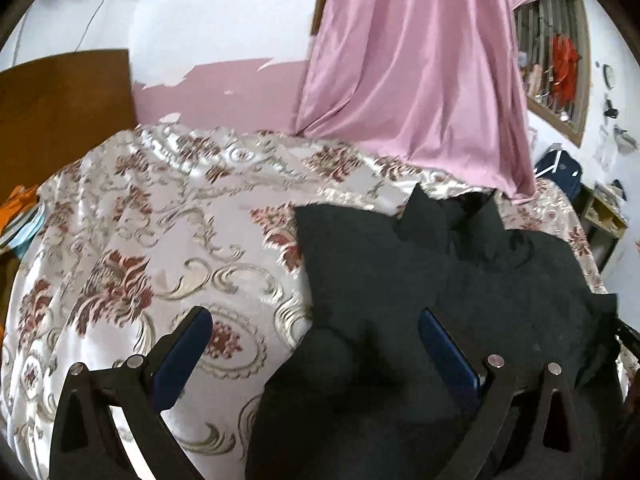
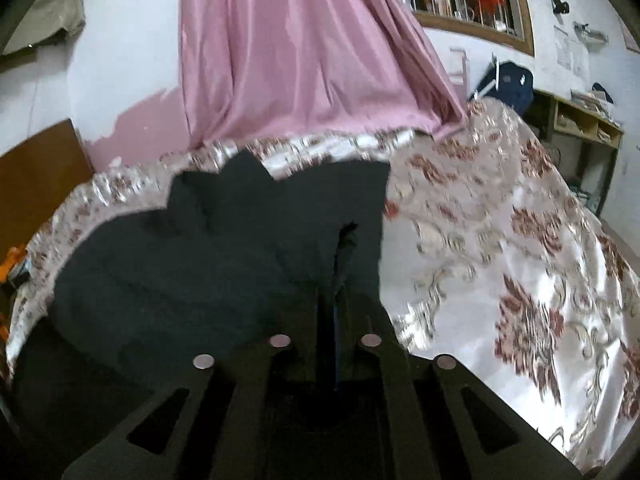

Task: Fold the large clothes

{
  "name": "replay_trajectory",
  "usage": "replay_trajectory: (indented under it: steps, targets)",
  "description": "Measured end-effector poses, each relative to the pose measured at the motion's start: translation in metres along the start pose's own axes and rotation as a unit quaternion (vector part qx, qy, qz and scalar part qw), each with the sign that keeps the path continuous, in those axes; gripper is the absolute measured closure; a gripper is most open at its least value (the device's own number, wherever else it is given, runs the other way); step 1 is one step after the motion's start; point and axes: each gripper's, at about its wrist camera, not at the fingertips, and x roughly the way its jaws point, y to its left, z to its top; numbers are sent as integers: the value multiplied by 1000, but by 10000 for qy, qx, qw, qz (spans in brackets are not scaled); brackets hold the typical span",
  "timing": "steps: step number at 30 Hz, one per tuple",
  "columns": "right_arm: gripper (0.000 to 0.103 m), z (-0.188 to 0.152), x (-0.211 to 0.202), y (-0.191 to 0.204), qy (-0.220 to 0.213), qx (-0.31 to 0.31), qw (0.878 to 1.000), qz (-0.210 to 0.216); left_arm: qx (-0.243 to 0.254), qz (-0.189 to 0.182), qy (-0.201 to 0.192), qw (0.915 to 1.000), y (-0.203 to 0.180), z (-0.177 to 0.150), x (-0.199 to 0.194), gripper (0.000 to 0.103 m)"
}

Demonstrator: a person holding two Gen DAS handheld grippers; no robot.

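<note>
Black garment (image 1: 420, 280) lies spread on the floral bedspread (image 1: 140, 240) in the left wrist view, right of centre, its long axis running near to far, points toward the pink curtain (image 1: 420, 60). Left tool (image 1: 316, 332) gapes wide, empty. In the right wrist view, right tool (image 2: 340, 248) is clamped on the garment's right edge.

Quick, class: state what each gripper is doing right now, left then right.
Left gripper: open, holding nothing, above the black garment.
Right gripper: shut on the black garment.
</note>
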Motion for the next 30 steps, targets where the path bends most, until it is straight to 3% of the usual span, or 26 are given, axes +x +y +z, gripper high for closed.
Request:
replay_trajectory:
  steps: [3,6,9,11,15,20,30]
  targets:
    - [79,13,-14,0,-312,-110,9989,-328,255,-146,-96,9995,-15,7,1,0]
    - [65,33,-23,14,-435,-283,9985,196,581,-351,-285,9973,-40,12,3,0]
    - [54,44,-2,45,238,-687,9915,1080,958,-495,-199,9940,-69,13,21,0]
    - [54,43,21,62,668,-915,9832,1429,1167,-637,-18,9911,-84,10,36,0]
    - [54,30,58,77,973,-1116,9745,1686,1733,-1021,441,9786,-107,-9,66,0]
    - [54,9,76,89,986,-1725,9703,1377,2229,-869,743,9681,-121,-32,82,0]
    - [53,-7,79,100,1011,-2112,9661,1092,2573,-483,945,9605,-131,-55,96,0]
